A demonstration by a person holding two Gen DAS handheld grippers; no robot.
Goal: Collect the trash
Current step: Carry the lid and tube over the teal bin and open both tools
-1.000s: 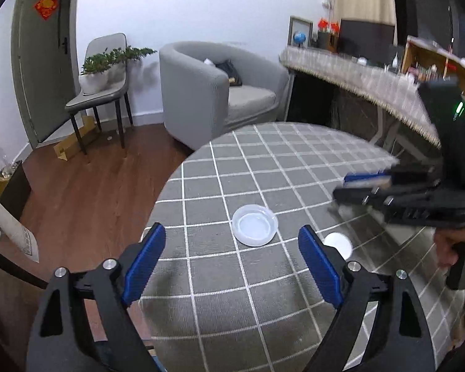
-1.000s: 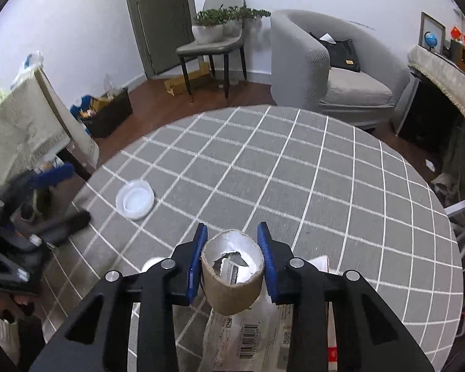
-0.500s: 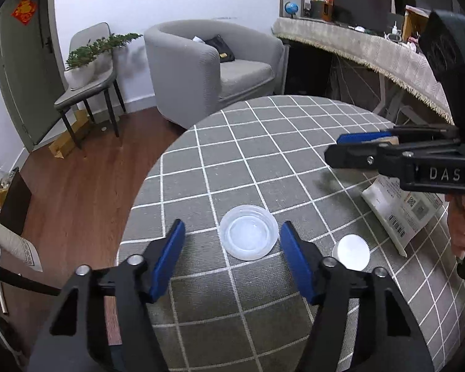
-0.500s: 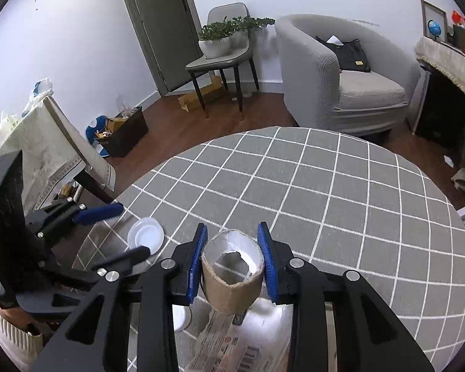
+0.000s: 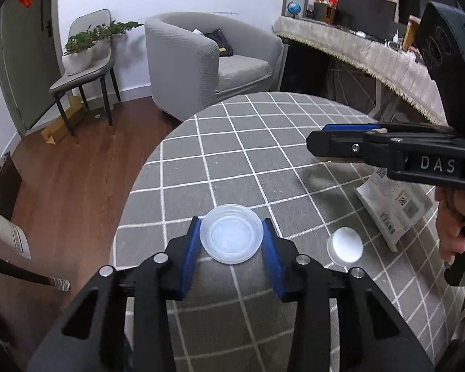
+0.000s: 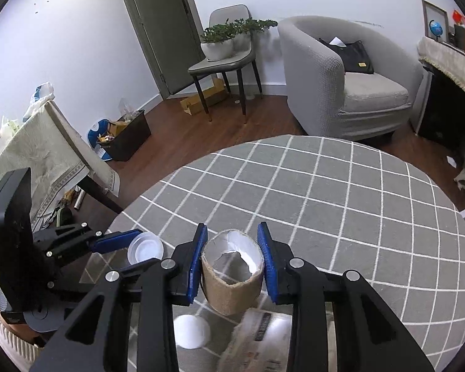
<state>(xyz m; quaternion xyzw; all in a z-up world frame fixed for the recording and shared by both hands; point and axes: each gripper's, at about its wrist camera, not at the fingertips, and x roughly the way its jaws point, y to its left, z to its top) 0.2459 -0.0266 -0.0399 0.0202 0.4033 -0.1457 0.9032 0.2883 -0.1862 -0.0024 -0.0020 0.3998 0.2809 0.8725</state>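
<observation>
A clear plastic lid [image 5: 231, 238] lies near the left edge of the round table with the grey checked cloth [image 5: 232, 142]. My left gripper [image 5: 231, 226] is closing its jaws around it, and both blue pads [image 5: 191, 248] touch its rim. From the right wrist view the lid [image 6: 145, 247] shows at the left gripper [image 6: 130, 248]. My right gripper [image 6: 232, 232] is shut on a torn brown paper cup [image 6: 232, 291], held upright above the table. In the left wrist view the right gripper [image 5: 317, 138] hangs at the right.
A small white round cap [image 5: 345, 245] and a printed paper package [image 5: 393, 207] lie on the cloth to the right of the lid. A person's hand [image 5: 452, 232] grips the right tool. Beyond the table are a grey armchair [image 6: 350, 86], a chair with plants [image 6: 223, 59] and wooden floor.
The left gripper's jaws have narrowed from wide open until they meet the clear lid's rim. The right gripper with the paper cup has risen a little.
</observation>
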